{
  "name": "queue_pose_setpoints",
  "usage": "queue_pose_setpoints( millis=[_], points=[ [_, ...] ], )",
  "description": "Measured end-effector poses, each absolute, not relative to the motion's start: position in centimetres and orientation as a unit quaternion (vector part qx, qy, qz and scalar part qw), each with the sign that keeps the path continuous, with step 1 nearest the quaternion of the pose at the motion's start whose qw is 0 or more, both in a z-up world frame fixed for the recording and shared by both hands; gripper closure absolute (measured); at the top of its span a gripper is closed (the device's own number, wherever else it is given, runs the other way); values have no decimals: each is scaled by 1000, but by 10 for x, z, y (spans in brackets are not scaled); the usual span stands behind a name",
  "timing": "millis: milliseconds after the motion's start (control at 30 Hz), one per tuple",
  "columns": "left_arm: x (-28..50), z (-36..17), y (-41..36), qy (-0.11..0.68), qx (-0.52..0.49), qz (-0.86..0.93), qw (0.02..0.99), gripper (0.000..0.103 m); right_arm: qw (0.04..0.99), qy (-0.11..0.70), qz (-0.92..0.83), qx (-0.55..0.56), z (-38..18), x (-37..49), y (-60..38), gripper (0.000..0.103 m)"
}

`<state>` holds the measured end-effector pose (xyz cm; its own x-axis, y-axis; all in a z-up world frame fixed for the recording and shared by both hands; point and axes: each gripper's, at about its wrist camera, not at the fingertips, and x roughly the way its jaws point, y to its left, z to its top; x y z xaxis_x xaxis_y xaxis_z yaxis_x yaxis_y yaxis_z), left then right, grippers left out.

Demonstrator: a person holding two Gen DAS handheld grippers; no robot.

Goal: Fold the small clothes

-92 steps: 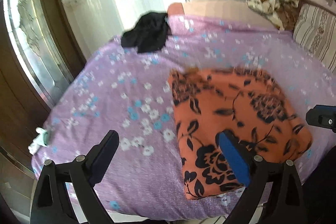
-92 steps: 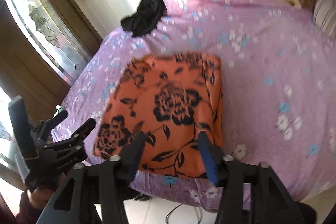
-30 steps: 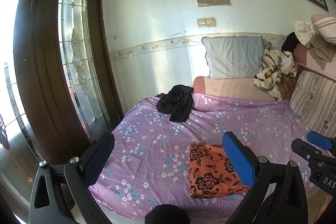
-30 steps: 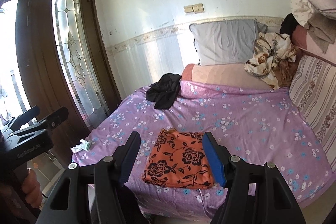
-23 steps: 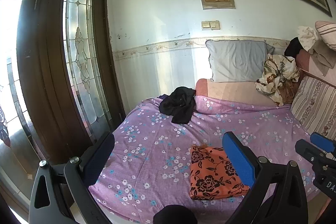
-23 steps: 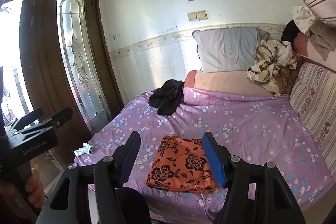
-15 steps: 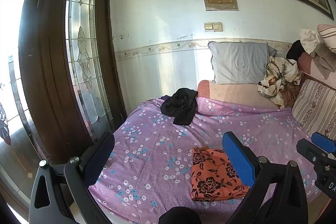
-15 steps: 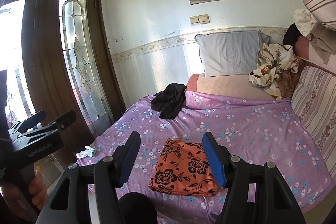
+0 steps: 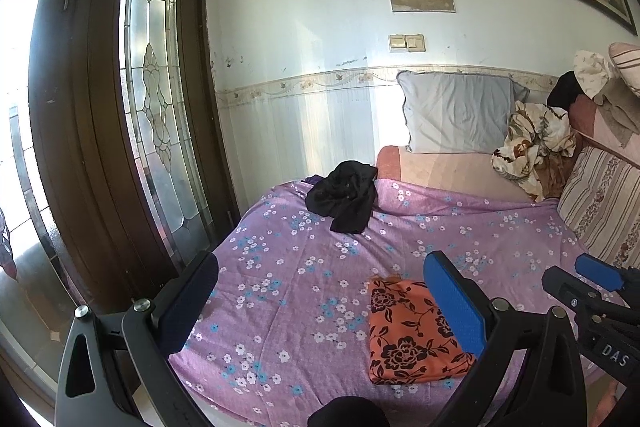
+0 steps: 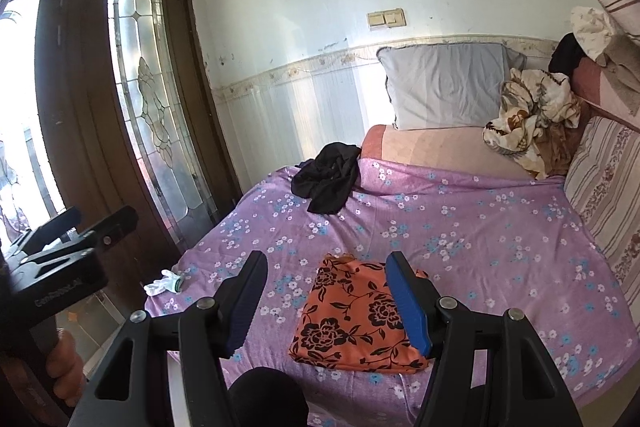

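A folded orange cloth with black flowers point(image 9: 412, 339) lies near the front edge of the purple flowered bed point(image 9: 304, 267); it also shows in the right wrist view point(image 10: 356, 315). My left gripper point(image 9: 320, 295) is open and empty, held back from the bed. My right gripper point(image 10: 326, 291) is open and empty, also well back from the cloth. A crumpled black garment point(image 9: 344, 195) lies at the far left of the bed point(image 10: 500, 239); it shows in the right wrist view too point(image 10: 326, 179).
A grey pillow point(image 9: 456, 115), a crumpled patterned cloth point(image 9: 532, 143) and striped cushions point(image 9: 604, 203) are at the head and right. A glass-panelled wooden door point(image 9: 152, 131) stands left. A white glove point(image 10: 164, 283) lies on the bed's left corner.
Both grippers have pulled far back and up from the folded orange cloth, which stays on the bed. The view now takes in the whole room.
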<state>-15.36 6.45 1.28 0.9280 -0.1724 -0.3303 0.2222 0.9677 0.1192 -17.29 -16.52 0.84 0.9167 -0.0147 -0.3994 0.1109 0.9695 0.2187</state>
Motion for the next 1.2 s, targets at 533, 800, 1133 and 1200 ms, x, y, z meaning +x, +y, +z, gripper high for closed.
queue_pose_setpoints(
  millis=[533,800,1133,1200],
  points=[
    [-101,-1,58,186,76,-93,975,1,970,204,-57,120,1,-125,-189,37],
    [-72,-16,51,210,79,-88,970,1,966,224,-62,112,-16,-100,-195,37],
    [-56,-21,46,220,85,-94,967,1,963,237,-62,108,-26,-80,-194,37],
    [-54,-20,46,221,84,-92,967,1,963,237,-62,108,-27,-79,-195,37]
  ],
)
